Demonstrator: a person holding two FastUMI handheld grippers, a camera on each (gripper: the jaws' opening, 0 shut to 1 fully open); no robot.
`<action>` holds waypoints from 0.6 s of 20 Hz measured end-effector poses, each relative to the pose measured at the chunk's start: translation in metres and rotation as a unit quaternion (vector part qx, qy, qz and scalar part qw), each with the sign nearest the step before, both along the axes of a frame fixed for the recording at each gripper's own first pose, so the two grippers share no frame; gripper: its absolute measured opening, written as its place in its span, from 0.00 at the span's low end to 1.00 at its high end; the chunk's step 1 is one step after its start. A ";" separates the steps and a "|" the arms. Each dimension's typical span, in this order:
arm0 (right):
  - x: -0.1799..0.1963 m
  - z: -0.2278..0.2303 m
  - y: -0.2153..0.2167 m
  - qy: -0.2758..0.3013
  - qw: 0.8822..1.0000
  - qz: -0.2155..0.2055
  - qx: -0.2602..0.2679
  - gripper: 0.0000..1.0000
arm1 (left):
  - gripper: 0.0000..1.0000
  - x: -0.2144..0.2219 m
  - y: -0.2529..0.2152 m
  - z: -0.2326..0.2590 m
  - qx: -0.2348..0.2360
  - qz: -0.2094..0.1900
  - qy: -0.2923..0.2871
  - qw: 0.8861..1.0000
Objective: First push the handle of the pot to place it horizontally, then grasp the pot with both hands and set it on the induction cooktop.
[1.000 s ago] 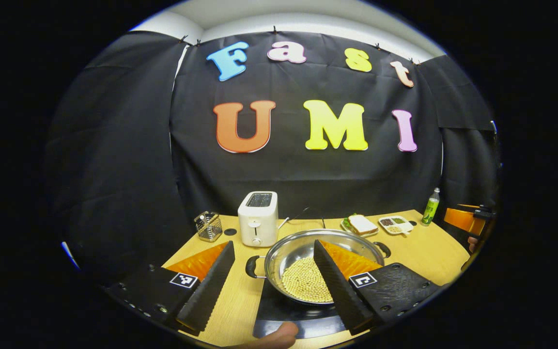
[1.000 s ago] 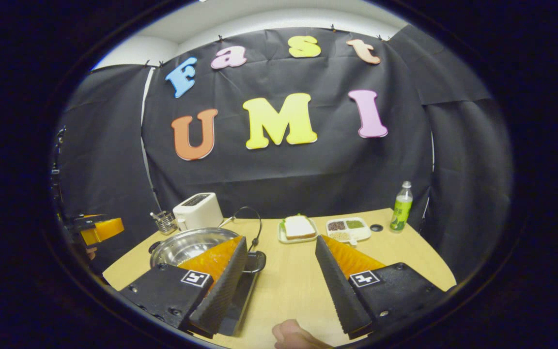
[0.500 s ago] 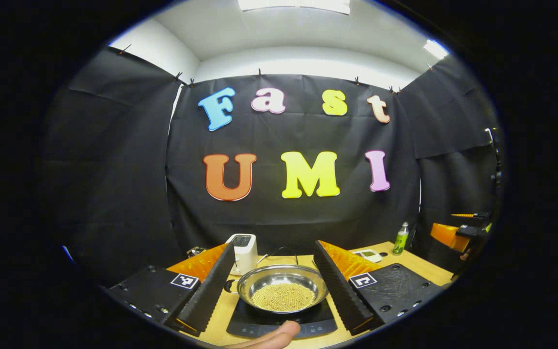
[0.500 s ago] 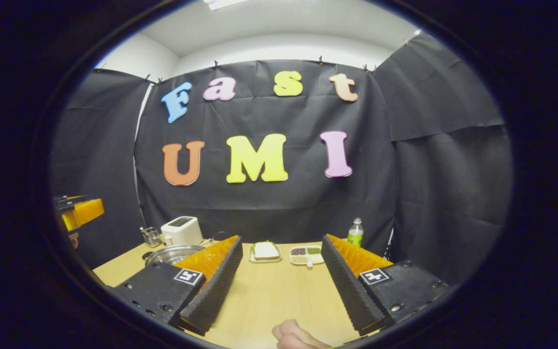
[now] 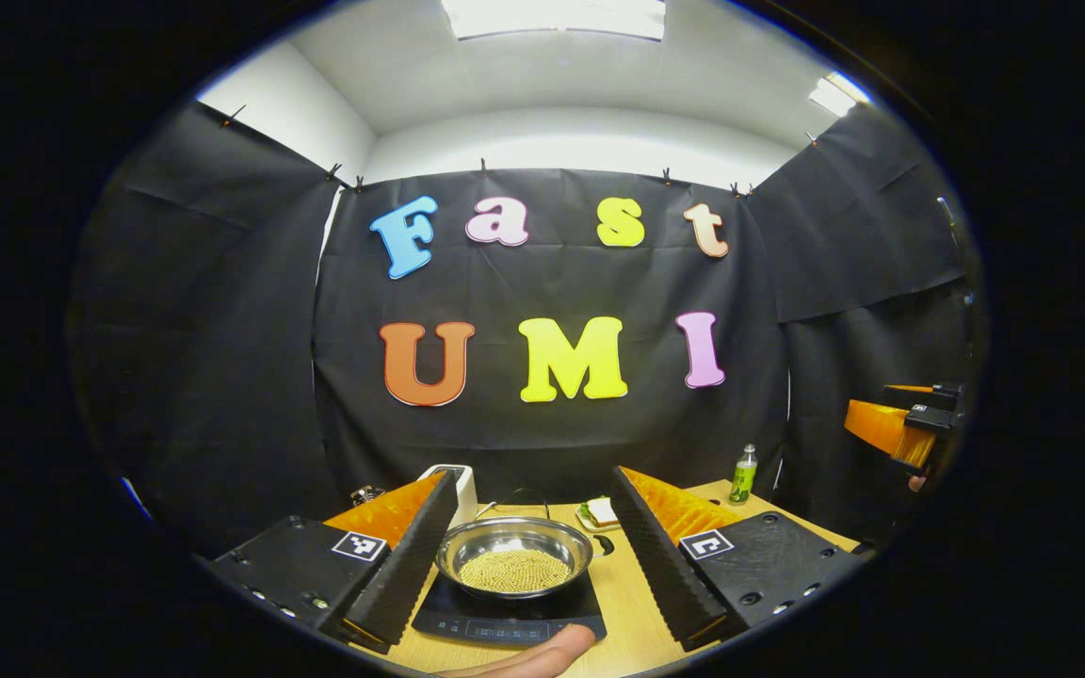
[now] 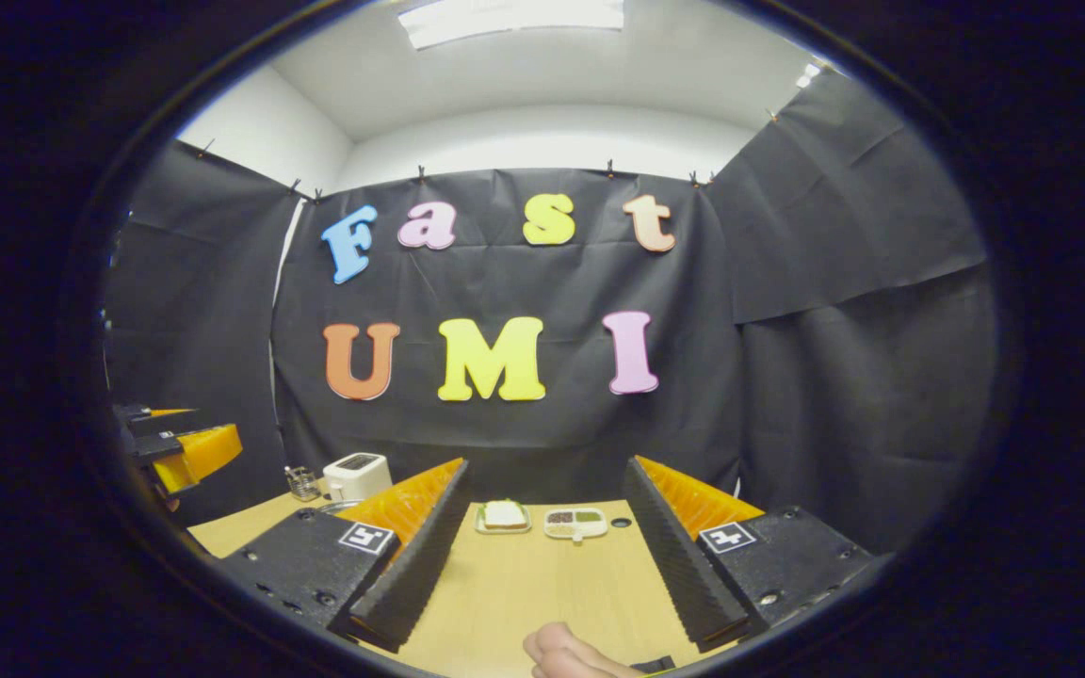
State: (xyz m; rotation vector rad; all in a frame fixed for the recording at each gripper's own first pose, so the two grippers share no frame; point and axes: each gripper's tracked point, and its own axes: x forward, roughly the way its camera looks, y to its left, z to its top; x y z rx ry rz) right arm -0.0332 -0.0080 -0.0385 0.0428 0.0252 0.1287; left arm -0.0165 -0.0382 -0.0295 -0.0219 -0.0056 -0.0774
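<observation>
pot – yellow beans (on cooktop)

Your two gripper views ride high, facing the back wall; both share the tabletop, toaster and sandwich plate.

In the left gripper view we see the toaster half hidden behind a finger at lower left, the sandwich plate partly covered, and the pot handles out of sight.
</observation>
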 end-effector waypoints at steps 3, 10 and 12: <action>-0.021 0.006 -0.009 -0.021 1.000 -0.005 0.017 1.00 | 0.97 -0.018 0.003 -0.001 -0.014 0.001 -0.011 1.000; -0.057 0.001 -0.037 -0.028 0.999 -0.012 0.044 0.99 | 0.97 -0.034 0.018 -0.017 0.012 0.011 -0.005 1.000; -0.063 0.006 -0.040 -0.034 0.998 -0.014 0.046 0.99 | 0.97 -0.035 0.017 -0.019 0.012 0.006 -0.001 1.000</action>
